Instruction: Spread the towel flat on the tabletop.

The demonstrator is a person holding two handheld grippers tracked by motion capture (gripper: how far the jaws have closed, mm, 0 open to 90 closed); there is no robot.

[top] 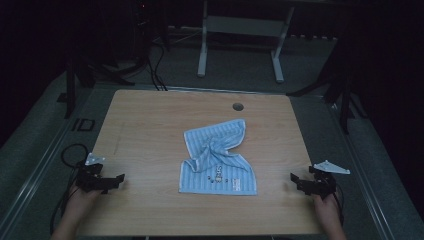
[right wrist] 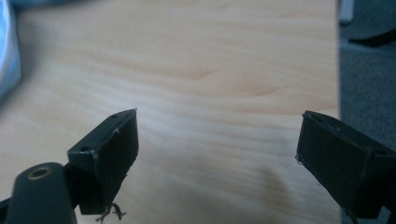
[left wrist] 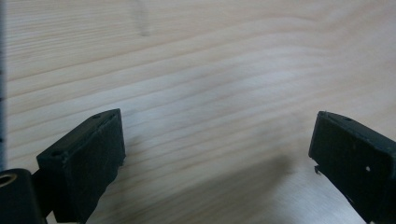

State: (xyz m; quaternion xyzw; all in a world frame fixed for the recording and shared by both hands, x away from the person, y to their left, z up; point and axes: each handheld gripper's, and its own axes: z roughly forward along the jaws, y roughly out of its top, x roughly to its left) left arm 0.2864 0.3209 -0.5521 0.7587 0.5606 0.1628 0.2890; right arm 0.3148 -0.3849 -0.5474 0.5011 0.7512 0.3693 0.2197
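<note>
- A dim room is seen, with grey carpet and a white table frame (top: 240, 35) at the back; a light wooden table (top: 150, 125) fills the middle of the high view.
- A light blue striped towel (top: 217, 157) is laid near the table's centre, crumpled: its upper part is bunched and twisted toward the far right, its lower part is spread flat with a small printed motif near the near edge.
- The towel is touched by neither gripper; it lies between them and well apart from both.
- The left gripper (top: 112, 181) is held low at the near left edge of the table, jaws spread wide, nothing between them.
- The right gripper (top: 296, 179) is held at the near right edge, jaws likewise wide apart and empty.
- In the left gripper view, bare wood grain is shown between the two black jaws; the towel is left out of it.
- In the right gripper view, a blurred blue strip of the towel is caught at the left edge, and the table edge with grey floor at the right; loose threads are seen under the left jaw.
- A round cable hole (top: 238, 106) is set in the far part of the table, beyond the towel.
- Black cables (top: 70, 150) are trailed off the left gripper over the floor.
- Dark stands are placed around the table; the path between grippers and towel is unblocked.
</note>
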